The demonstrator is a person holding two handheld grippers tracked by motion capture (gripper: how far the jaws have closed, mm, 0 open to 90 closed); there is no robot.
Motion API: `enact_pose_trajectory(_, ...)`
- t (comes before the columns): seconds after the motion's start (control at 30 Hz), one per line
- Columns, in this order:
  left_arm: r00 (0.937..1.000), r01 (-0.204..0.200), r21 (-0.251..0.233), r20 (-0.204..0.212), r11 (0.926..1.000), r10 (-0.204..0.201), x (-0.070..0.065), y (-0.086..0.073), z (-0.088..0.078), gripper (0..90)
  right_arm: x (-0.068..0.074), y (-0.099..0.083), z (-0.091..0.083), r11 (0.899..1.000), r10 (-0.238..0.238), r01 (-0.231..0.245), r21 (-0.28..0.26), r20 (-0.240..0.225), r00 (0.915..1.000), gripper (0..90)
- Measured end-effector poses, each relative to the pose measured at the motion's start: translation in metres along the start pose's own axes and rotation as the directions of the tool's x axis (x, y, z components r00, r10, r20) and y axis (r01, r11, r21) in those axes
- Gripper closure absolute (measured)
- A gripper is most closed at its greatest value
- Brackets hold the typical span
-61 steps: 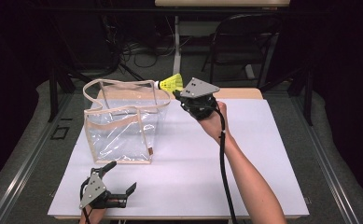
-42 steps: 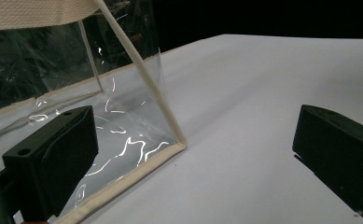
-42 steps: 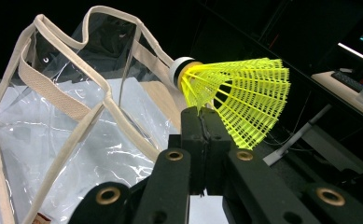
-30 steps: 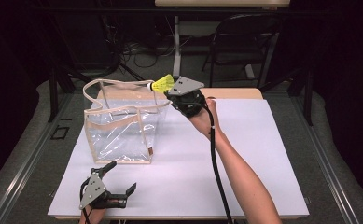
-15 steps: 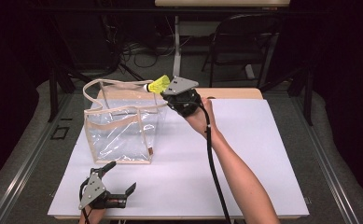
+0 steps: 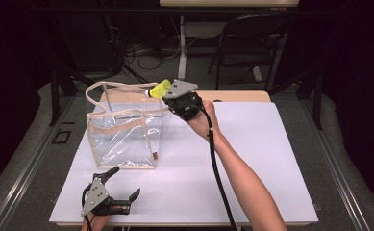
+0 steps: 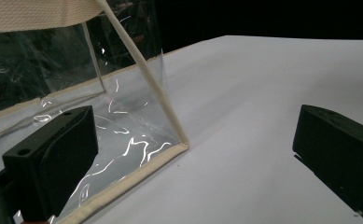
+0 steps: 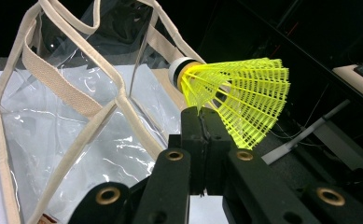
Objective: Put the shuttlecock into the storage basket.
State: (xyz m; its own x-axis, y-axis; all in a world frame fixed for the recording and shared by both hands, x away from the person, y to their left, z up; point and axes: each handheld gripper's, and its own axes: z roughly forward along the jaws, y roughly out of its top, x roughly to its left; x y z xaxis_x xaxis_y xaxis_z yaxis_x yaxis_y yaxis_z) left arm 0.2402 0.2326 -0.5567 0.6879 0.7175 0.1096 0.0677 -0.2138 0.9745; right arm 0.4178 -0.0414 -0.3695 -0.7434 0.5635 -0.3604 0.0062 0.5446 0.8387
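While one right hand-held gripper (image 8: pixel 202 135) pinches one yellow shuttlecock (image 8: pixel 237 95), one left hand-held gripper (image 7: pixel 193 154) gapes empty.

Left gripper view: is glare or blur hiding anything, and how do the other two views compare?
Left gripper view: white glare streaks on the clear bag, the near jaws soft. Right gripper view: the yellow shuttlecock sharp, pinched in the right gripper. High view: white table brightly lit, surroundings dark, left gripper small but readable.
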Motion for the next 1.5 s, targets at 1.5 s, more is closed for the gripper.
enact_pose_trajectory(1.5,1.0000,-0.001,0.001,0.007,1.0000,0.001,0.000,0.000,0.000,0.2,0.001,0.010,0.028,0.995,-0.003,0.008,0.098,-0.053,0.9986,90.0)
